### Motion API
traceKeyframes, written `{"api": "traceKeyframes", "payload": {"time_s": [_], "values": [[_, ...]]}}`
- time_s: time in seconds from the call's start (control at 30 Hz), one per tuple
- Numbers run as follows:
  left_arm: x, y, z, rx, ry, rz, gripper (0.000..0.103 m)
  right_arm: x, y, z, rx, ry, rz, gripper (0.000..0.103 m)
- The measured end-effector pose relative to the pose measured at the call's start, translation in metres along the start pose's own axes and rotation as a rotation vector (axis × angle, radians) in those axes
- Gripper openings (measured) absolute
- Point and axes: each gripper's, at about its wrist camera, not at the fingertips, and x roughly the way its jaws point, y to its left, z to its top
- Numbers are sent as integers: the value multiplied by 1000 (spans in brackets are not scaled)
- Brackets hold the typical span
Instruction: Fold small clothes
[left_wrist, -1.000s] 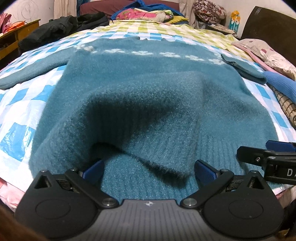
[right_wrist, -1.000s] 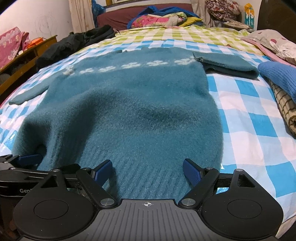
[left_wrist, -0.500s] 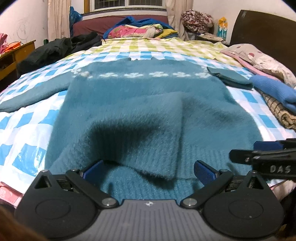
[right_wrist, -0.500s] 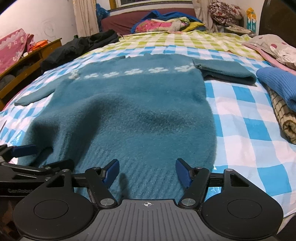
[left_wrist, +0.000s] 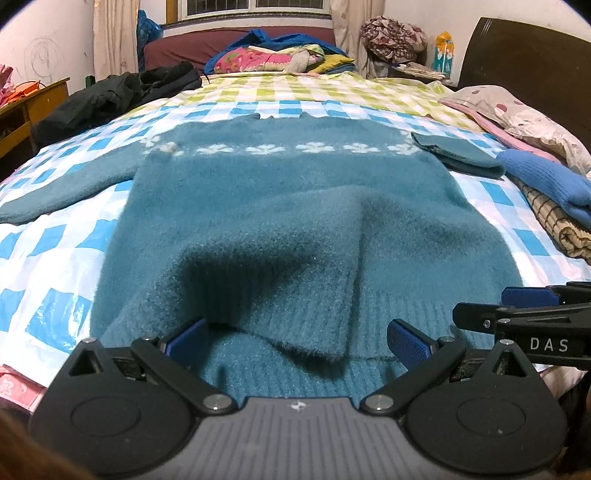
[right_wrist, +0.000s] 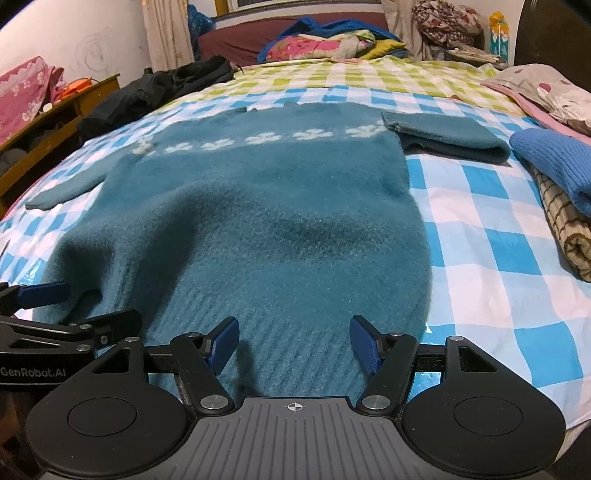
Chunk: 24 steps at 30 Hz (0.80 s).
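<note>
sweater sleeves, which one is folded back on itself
The sleeve beside the blue knit, near the pillow side. It lies doubled over, cuff pointing back toward the sweater body. The other sleeve stretches out flat.

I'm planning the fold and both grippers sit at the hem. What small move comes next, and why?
Probably close both grippers on the hem. The left gripper and right gripper are open, straddling the ribbed edge of the teal sweater, which already bunches upward near the left one; nothing is gripped yet.
</note>
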Motion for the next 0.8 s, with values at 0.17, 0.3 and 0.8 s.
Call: {"api": "traceKeyframes", "payload": {"time_s": [0.17, 0.3, 0.8], "values": [[-5, -3, 1, 12, -10, -2, 103, -1, 1, 2, -2, -8, 4, 66], [-5, -4, 2, 11, -10, -2, 103, -1, 0, 2, -1, -9, 6, 67], [-20, -9, 17, 24, -58, -26, 103, -4, -10, 15, -3, -64, -17, 65]]}}
